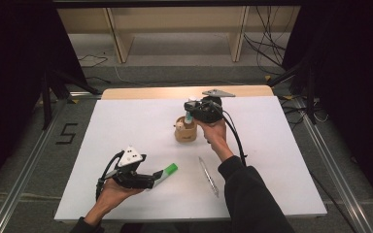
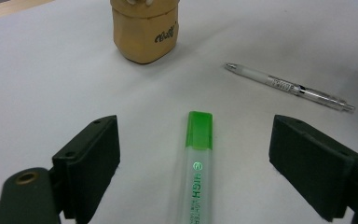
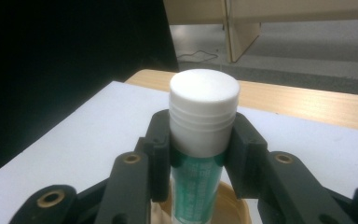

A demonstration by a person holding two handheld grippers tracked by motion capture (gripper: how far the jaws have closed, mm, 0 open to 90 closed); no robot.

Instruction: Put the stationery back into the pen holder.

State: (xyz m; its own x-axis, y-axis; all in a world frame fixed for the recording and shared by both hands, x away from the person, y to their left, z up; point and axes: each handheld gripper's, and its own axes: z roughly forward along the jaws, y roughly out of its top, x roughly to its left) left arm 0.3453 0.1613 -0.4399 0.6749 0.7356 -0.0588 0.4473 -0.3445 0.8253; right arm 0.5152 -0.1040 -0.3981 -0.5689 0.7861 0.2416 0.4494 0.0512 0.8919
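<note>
A glue stick (image 3: 203, 140) is clamped upright between the jaws of the right gripper (image 3: 204, 154), its lower end inside the cup (image 1: 185, 132) just beneath the fingertips. The left gripper (image 2: 193, 158) is held wide open, a highlighter (image 2: 196, 163) lying untouched between its fingers. A pen (image 2: 289, 87) lies beyond the fingertips.
</note>
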